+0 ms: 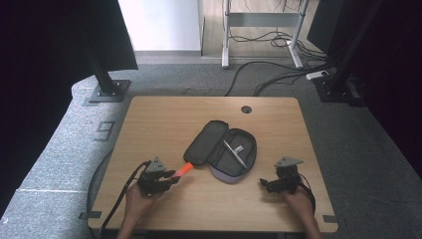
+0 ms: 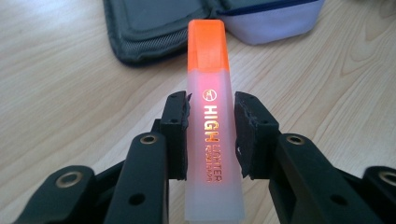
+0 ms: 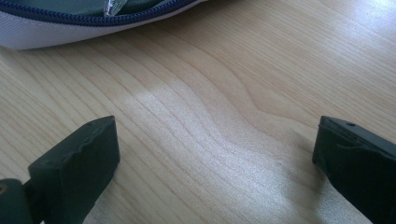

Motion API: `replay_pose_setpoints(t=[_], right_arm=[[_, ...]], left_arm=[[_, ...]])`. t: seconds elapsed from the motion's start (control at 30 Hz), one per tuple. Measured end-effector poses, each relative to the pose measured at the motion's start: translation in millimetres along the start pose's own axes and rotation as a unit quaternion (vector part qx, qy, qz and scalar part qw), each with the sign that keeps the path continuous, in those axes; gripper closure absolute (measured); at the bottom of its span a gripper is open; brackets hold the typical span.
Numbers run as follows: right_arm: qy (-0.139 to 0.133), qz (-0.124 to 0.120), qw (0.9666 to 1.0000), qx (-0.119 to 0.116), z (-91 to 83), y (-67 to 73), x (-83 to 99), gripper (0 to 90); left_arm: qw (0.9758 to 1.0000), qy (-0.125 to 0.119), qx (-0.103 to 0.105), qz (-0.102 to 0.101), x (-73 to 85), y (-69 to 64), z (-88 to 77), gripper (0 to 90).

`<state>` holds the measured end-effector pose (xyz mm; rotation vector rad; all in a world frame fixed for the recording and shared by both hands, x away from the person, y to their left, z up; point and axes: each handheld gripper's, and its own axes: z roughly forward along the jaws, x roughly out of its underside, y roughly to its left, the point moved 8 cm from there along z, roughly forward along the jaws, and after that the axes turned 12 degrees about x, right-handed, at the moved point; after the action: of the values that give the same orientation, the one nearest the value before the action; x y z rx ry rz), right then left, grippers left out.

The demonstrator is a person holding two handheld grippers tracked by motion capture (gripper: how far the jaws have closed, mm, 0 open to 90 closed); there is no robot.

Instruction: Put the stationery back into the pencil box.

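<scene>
gripping an orange highlighter (image 2: 214, 135), left tool (image 2: 212, 135) (near open pencil case (image 1: 222, 149))

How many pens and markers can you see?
2. An orange highlighter is clamped in the left gripper, and a silver pen lies inside the open pencil case. More may be hidden in the case.

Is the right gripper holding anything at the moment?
No, in its own view the right gripper has its jaws spread wide with only bare table between them.
</scene>
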<state>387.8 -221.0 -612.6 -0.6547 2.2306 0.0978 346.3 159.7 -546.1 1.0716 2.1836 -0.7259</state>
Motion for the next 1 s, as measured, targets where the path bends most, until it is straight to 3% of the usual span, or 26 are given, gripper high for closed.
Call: replay_pose_setpoints(t=[0.47,0.77,1.0], right_arm=[[0.000,0.000,1.0000,0.000,0.0,0.0,0.0,0.5],[0.000,0.000,1.0000,0.000,0.0,0.0,0.0,0.4],[0.000,0.000,1.0000,0.000,0.0,-0.1,0.0,0.4]], left_arm=[[0.9994,-0.008,0.030,0.016,-30.1,-1.7,24.8,66.7],[0.9987,-0.006,0.040,0.031,-51.0,-4.6,35.9,66.6],[0.9983,0.005,0.037,0.046,-67.4,-5.3,42.0,66.6]])
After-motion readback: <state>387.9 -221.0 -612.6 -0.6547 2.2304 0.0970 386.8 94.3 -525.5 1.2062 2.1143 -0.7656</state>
